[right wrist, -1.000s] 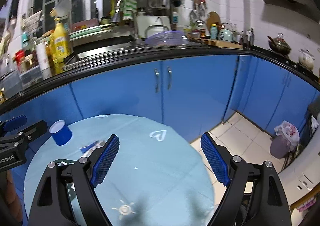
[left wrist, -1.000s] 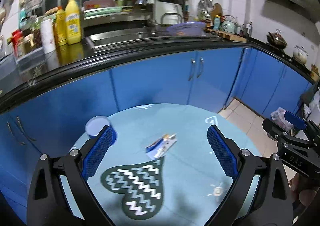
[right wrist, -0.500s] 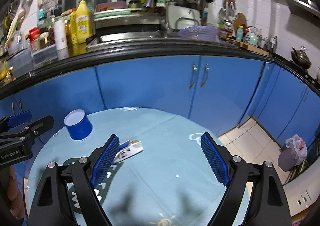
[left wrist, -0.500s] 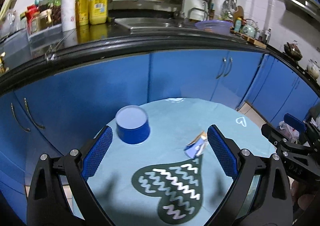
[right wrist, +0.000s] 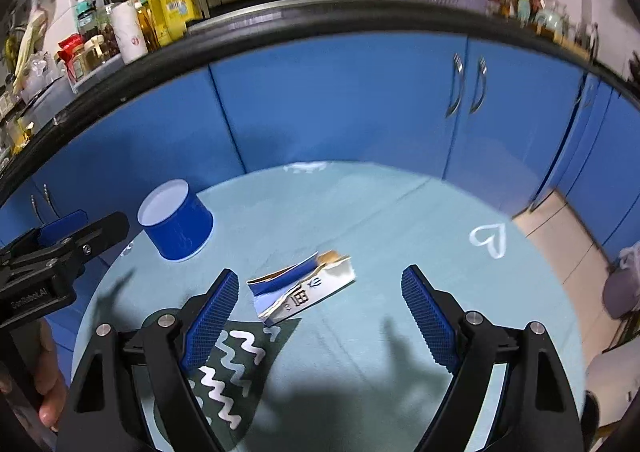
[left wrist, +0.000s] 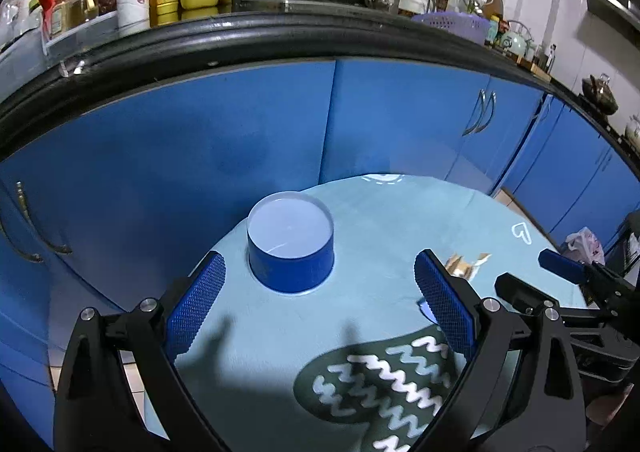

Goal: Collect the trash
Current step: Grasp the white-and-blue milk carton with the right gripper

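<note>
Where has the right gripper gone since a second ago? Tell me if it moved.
Yes. The right gripper has swung left and down over the round table: the torn wrapper, earlier off its left finger, now lies between its open fingers.

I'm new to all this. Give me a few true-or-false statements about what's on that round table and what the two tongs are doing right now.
1. The blue cup stands upright on the round table. True.
2. The right tongs are clamped on the torn wrapper. False: their jaws stand open and the wrapper lies on the table between and just ahead of them.
3. The left tongs are open and hold nothing. True.
4. The wrapper lies inside the cup. False: it lies on the tablecloth, apart from the cup.
5. The cup is full of trash. False: its white inside looks empty.
</note>
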